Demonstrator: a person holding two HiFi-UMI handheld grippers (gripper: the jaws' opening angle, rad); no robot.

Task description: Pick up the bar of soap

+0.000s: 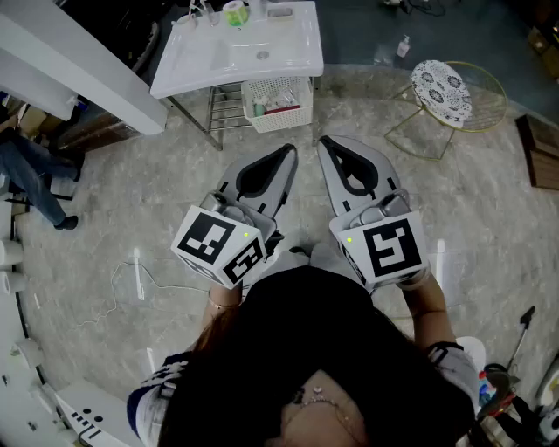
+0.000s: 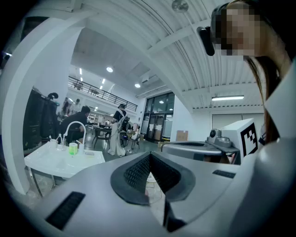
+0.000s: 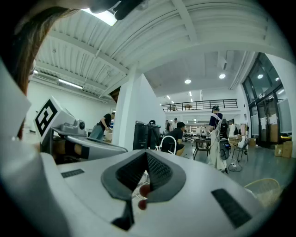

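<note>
You are holding the left gripper [image 1: 286, 155] and right gripper [image 1: 325, 144] level, jaws closed on nothing. What looks like the bar of soap [image 1: 279, 12] is lying on the washbasin [image 1: 201, 61], well apart from both.

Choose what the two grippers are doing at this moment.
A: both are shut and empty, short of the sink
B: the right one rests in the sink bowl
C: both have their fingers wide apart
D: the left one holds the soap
A: the left gripper and the right gripper each close to a point with nothing between, well short of the sink.
</note>
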